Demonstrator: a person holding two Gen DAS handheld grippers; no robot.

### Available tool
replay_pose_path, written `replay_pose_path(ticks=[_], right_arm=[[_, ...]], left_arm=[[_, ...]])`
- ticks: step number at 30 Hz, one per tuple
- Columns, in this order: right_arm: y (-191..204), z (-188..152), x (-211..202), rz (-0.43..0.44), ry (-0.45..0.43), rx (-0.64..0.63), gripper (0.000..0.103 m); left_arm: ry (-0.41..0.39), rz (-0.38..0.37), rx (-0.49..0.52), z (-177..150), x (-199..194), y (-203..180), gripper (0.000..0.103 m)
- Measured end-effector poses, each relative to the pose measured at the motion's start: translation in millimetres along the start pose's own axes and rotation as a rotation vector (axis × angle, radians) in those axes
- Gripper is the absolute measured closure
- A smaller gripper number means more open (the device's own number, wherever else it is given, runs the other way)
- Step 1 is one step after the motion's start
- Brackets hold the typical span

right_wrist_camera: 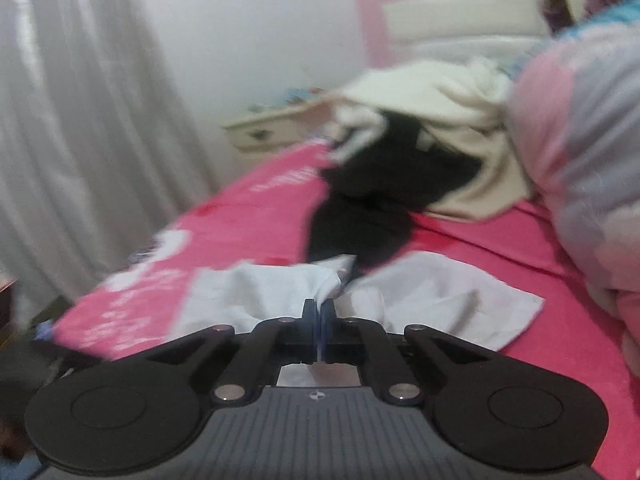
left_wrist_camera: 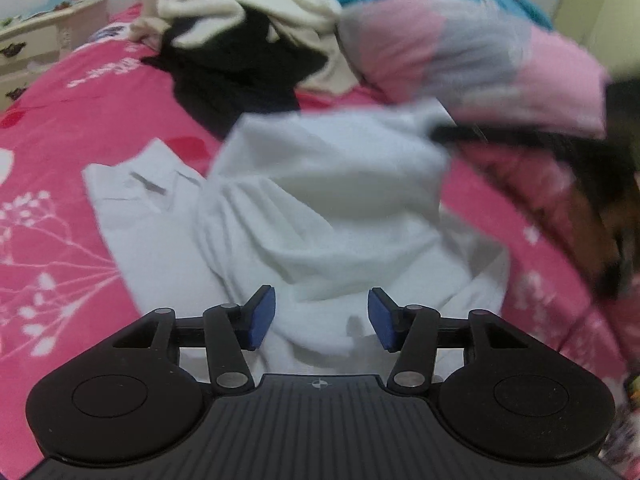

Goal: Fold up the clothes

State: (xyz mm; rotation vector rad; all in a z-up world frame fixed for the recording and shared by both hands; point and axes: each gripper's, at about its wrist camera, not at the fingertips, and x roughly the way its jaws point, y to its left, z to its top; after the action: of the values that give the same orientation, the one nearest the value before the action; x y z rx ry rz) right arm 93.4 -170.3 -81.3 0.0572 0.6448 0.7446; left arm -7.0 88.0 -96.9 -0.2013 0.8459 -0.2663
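A shirt (left_wrist_camera: 304,216) lies on the bed (left_wrist_camera: 60,152); behind it sits a clothes pile (left_wrist_camera: 240,40), a duvet (left_wrist_camera: 460,52) to its right, a nightstand (left_wrist_camera: 36,40) far left.

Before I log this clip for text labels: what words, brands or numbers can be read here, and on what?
None can be read.
White lettering on the pink bedspread: too blurred to read.
Grey tag inside the collar of the white shirt: too small and blurred to read.
Round mark on the left gripper: a symbol, no text.
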Motion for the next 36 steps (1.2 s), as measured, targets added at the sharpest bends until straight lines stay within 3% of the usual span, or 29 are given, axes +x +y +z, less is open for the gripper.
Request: replay_pose_path(ticks=[6, 9, 11, 16, 20, 22, 26, 28, 31, 33, 36], right_arm=[[78, -39, -57, 0.137, 0.069, -0.262, 0.101], [121, -75, -78, 0.187, 0.132, -0.408, 0.101], [144, -97, -88, 0.225, 0.182, -0.481, 0.101], [177, -140, -100, 0.283, 0.304, -0.603, 0.101], [200, -169, -109, 0.320, 0.395, -0.675, 0.097], [194, -164, -114, 0.319, 0.400, -0.622, 0.096], [164, -141, -122, 0.308, 0.368, -0.431, 0.081], [144, -127, -124, 0.278, 0.329, -0.309, 0.076], [114, -107, -116, 0.140, 0.218, -0.079, 0.065], [103, -101, -106, 0.057, 0.150, 0.045, 0.063], [101, -102, -87, 0.006, 0.077, 0.151, 0.062]], left_arm=[[-0.110, -0.059, -0.127, 15, -46, 20, 0.036], [-0.121, -0.112, -0.130, 20, -56, 15, 0.026], [-0.077, -0.140, -0.071, 21, -53, 1, 0.025], [0.040, -0.107, 0.127, 6, -22, -46, 0.024], [0.113, -0.081, 0.197, -9, 5, -66, 0.024], [0.140, -0.057, 0.223, -15, 17, -71, 0.024], [0.167, -0.020, 0.239, -24, 31, -71, 0.031], [0.170, -0.012, 0.224, -27, 34, -66, 0.041], [0.157, -0.020, 0.178, -28, 30, -58, 0.056], [0.149, -0.025, 0.143, -28, 27, -50, 0.071], [0.152, -0.004, 0.050, -24, 25, -37, 0.087]])
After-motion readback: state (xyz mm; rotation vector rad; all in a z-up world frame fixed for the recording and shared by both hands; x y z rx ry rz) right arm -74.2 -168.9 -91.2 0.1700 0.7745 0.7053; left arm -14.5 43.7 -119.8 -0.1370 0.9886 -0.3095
